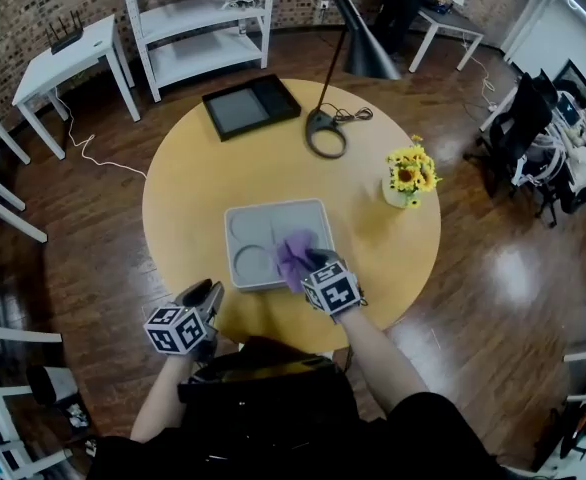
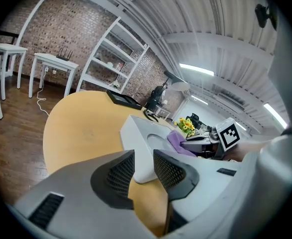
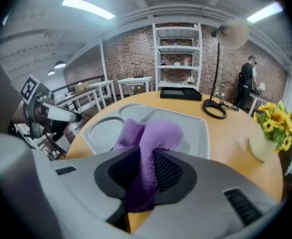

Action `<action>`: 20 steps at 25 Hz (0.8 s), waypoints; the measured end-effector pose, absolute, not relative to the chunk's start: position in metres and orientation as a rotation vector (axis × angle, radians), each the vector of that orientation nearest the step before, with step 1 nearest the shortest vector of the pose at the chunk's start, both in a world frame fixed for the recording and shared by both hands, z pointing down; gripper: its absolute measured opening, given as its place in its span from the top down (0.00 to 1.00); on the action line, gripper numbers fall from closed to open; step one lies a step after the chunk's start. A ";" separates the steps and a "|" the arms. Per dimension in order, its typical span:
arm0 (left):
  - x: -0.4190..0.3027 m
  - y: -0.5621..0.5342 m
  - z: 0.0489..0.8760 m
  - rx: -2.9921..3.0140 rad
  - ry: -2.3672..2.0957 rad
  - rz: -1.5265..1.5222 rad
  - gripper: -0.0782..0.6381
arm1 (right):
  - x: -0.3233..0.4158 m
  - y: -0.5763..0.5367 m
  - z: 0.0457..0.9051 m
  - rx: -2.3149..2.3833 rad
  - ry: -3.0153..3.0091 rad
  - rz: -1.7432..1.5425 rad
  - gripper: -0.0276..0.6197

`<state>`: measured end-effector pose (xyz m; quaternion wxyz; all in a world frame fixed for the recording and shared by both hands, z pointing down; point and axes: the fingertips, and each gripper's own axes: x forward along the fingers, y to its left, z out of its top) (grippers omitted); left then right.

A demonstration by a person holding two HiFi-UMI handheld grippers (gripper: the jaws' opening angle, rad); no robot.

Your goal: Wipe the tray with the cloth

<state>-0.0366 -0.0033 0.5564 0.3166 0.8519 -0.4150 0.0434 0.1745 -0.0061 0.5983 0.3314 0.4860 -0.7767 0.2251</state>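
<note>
Desk: a round yellow desk (image 1: 193, 188) on a dark wooden floor.
Tray: a pale grey tray (image 1: 273, 218) lies flat on the near half of the desk. It has two round hollows along its left side and a wider compartment on its right.
Cloth: a purple cloth (image 1: 295, 253), bunched up, rests on the near right part of the tray, just beside the nearer round hollow.
Right gripper: the right gripper (image 3: 146, 158) points steeply down over the tray's near right edge. Its fingers are clamped on the cloth. A fold is pinched between the pads and hangs below them, and the rest is heaped on the tray.
Left gripper: the left gripper (image 2: 144, 156) is held low at the tray's near left corner. Its fingers stand a little apart, the corner fills the gap, and both pads are against it.
Lamp: a black desk lamp (image 1: 325, 133) has its ring base on the far side of the desk, beyond the tray and apart from it.
Flowers: sunflowers in a pale vase (image 1: 410, 176) stand toward the desk's right edge, well apart from the tray.
Frame: a black square frame (image 1: 250, 106) lies at the desk's far left edge.
Room: a white shelf unit (image 1: 198, 23) stands against a brick wall, and a person (image 3: 246, 81) stands far back.
</note>
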 end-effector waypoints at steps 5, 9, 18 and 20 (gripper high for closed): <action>-0.031 -0.006 0.558 2.248 -1.076 0.116 0.74 | 0.198 -0.006 0.601 1.299 -1.966 0.550 0.82; -0.028 -0.008 0.557 2.245 -1.072 0.104 0.74 | 0.221 -0.004 0.601 1.310 -1.905 0.522 0.82; -0.024 -0.011 0.565 2.215 -1.076 0.079 0.74 | 0.263 0.001 0.591 1.290 -1.828 0.389 0.82; -0.022 -0.014 0.566 2.210 -1.091 0.072 0.74 | 0.270 -0.004 0.591 1.278 -1.838 0.427 0.82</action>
